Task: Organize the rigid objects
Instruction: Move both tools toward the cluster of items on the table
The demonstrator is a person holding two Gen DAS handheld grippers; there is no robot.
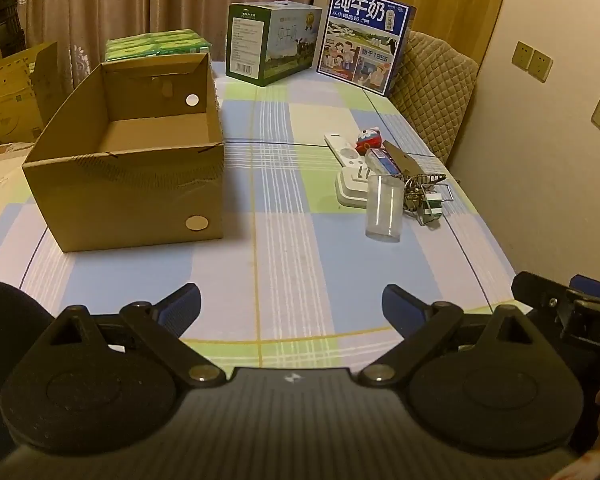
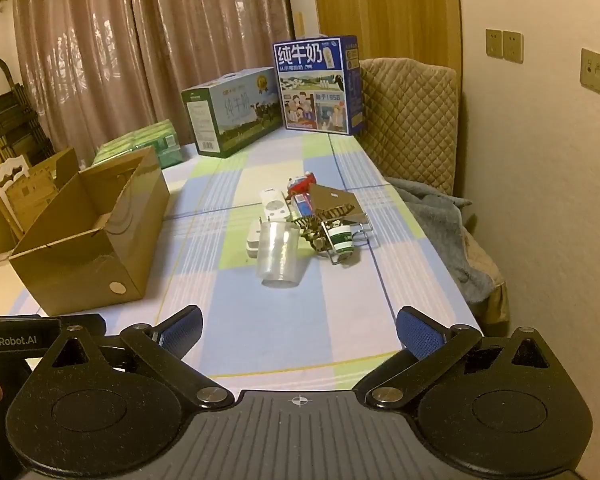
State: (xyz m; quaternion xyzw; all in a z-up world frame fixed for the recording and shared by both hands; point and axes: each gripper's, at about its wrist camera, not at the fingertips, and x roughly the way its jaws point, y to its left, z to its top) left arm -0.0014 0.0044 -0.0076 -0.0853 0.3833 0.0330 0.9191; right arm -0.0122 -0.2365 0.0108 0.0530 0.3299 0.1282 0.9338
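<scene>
An open cardboard box (image 1: 132, 152) (image 2: 88, 240) stands empty on the left of the checked tablecloth. A cluster of small objects lies to its right: a clear plastic cup (image 1: 384, 208) (image 2: 280, 254), a white power strip (image 1: 342, 146) (image 2: 274, 204), a white square adapter (image 1: 352, 186), a red toy (image 1: 369, 141) (image 2: 302, 184), a wire clip with a small green-and-white jar (image 1: 430, 196) (image 2: 338, 240). My left gripper (image 1: 292, 304) and right gripper (image 2: 300, 330) both hover open near the table's front edge, well short of the cluster, nothing between their fingers.
Two milk cartons (image 1: 272, 44) (image 1: 364, 40) stand at the table's far end, green packs (image 1: 156, 44) behind the box. A quilted chair (image 2: 412, 120) and grey blanket (image 2: 440, 216) border the right side. More cardboard (image 1: 8, 92) sits off the left.
</scene>
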